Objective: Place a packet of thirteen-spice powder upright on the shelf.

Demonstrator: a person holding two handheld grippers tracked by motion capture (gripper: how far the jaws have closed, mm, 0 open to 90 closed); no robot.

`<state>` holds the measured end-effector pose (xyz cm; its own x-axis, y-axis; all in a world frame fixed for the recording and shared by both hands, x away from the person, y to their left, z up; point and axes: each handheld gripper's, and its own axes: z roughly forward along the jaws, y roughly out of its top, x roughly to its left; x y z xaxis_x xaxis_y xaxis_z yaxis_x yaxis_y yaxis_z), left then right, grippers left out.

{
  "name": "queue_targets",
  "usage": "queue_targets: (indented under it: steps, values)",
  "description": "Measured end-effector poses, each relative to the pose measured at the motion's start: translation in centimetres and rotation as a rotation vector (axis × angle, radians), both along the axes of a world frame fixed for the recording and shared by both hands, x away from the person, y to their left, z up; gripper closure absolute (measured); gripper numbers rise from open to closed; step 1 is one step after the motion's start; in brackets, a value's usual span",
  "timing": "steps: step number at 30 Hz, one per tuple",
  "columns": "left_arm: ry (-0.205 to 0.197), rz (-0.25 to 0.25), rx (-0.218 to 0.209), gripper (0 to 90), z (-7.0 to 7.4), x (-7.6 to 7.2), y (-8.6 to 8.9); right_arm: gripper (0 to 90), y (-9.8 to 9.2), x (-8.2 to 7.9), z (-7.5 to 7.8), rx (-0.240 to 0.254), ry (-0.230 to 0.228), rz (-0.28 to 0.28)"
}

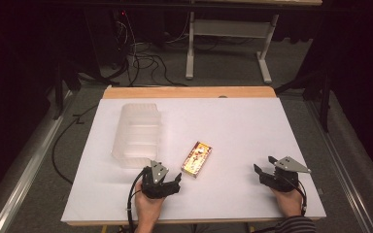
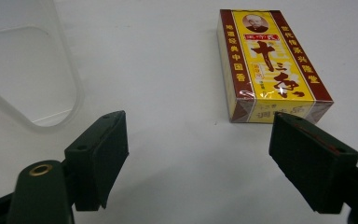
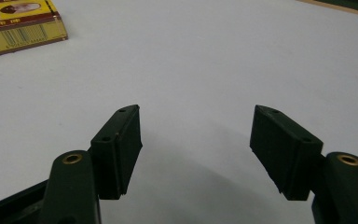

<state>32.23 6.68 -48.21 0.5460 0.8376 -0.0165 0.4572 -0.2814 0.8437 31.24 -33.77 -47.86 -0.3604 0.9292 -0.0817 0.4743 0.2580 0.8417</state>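
Note:
A yellow and red box with Chinese characters lies flat on the white table top, near the front middle. In the high view my left gripper rests just left of and below the box, open and holding nothing. In the left gripper view the box lies ahead and to the right of the open left gripper, apart from the pads. My right gripper rests at the front right, open and holding nothing. In the right gripper view only bare table lies in the open right gripper, and the box lies at the far left.
A clear plastic container stands on the left half of the table, just beyond my left gripper; its rounded corner is close on the left. The table's wooden far edge borders a floor with cables and a desk frame.

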Motion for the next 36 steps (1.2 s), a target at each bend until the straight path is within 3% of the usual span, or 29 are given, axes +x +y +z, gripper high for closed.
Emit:
queue_targets:
  steps: [5, 11, 17, 20, 26, 28, 36]
  values:
    - [-0.002, -0.023, 0.006, 19.9, 0.4, 0.0, -0.7, 34.2, 0.0, 0.0, 0.0, -0.002, -0.003, -0.001]
    - [0.024, -0.041, -0.038, 19.7, 1.0, 0.2, -1.5, 34.1, 0.0, 0.0, 0.0, -0.001, -0.001, 0.001]
    - [0.038, -0.051, -0.024, 19.9, 1.8, 0.6, -2.3, 34.0, -0.1, -0.1, 0.0, 0.007, -0.012, 0.001]
    - [0.054, -0.074, -0.03, 20.5, 2.3, 1.0, -2.6, 33.9, -0.1, -0.1, 0.0, -0.001, -0.021, 0.005]
    - [0.04, -0.109, -0.012, 18.8, 3.7, 1.7, -3.6, 33.8, -0.1, -0.3, 0.0, 0.006, -0.031, 0.007]
    - [0.055, -0.12, -0.017, 18.2, 3.9, 2.0, -4.1, 33.7, -0.1, -0.3, 0.0, 0.005, -0.035, 0.009]
    - [0.077, -0.163, 0.029, 15.3, 4.8, 2.8, -5.9, 33.6, -0.1, -0.5, 0.0, 0.009, -0.051, 0.007]
